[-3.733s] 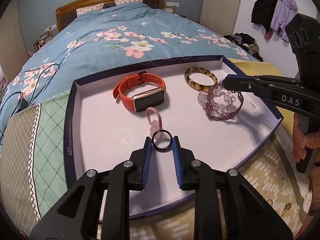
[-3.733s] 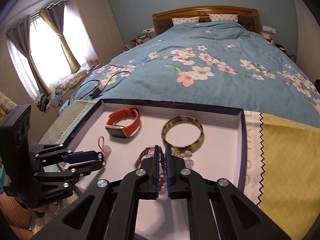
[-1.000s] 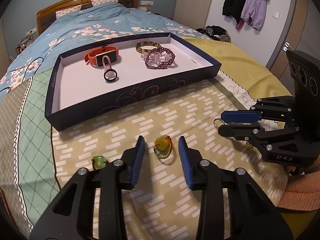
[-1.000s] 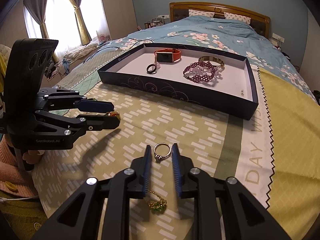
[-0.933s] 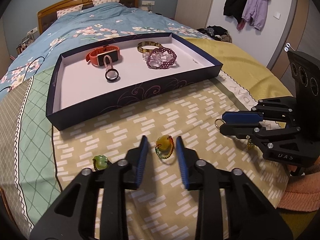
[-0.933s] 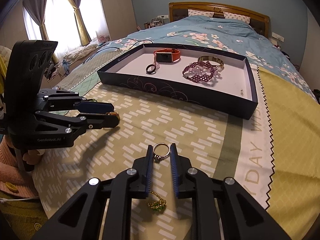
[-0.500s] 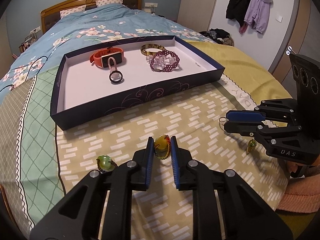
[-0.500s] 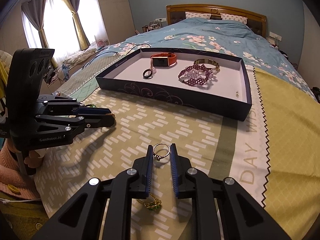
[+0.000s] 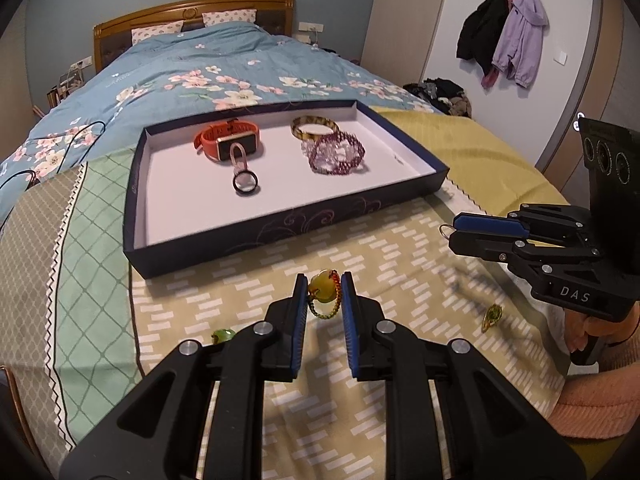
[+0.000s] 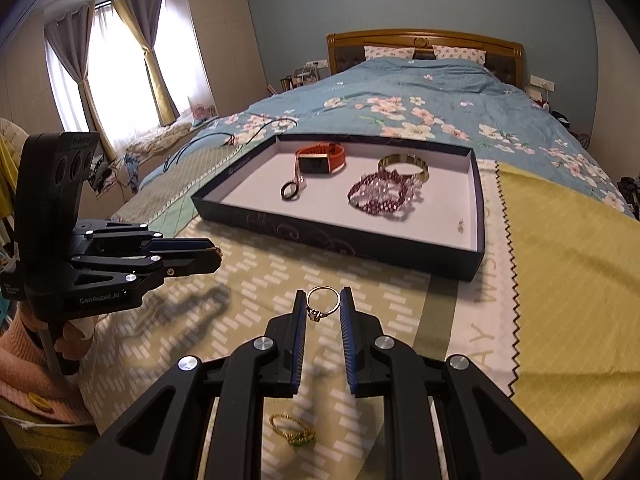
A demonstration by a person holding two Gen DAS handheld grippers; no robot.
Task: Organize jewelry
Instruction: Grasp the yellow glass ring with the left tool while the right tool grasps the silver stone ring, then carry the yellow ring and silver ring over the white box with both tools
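Note:
My left gripper is shut on a beaded ring with a yellow-green stone, held just above the patterned cloth. My right gripper is shut on a thin silver ring. Each gripper also shows in the other's view: the right gripper at the right with the silver ring at its tip, and the left gripper at the left. Beyond both lies the dark blue tray. It holds an orange watch, a black ring, an amber bangle and a purple bracelet.
A green ring and a gold-green piece lie loose on the cloth; the gold-green ring sits under my right gripper. A hand in a pink sleeve holds the right gripper. The flowered quilt lies behind the tray.
My left jaws, open around the beaded ring a second ago, have shut on it. My right jaws narrowed onto the silver ring. Both rings now sit clear of the cloth.

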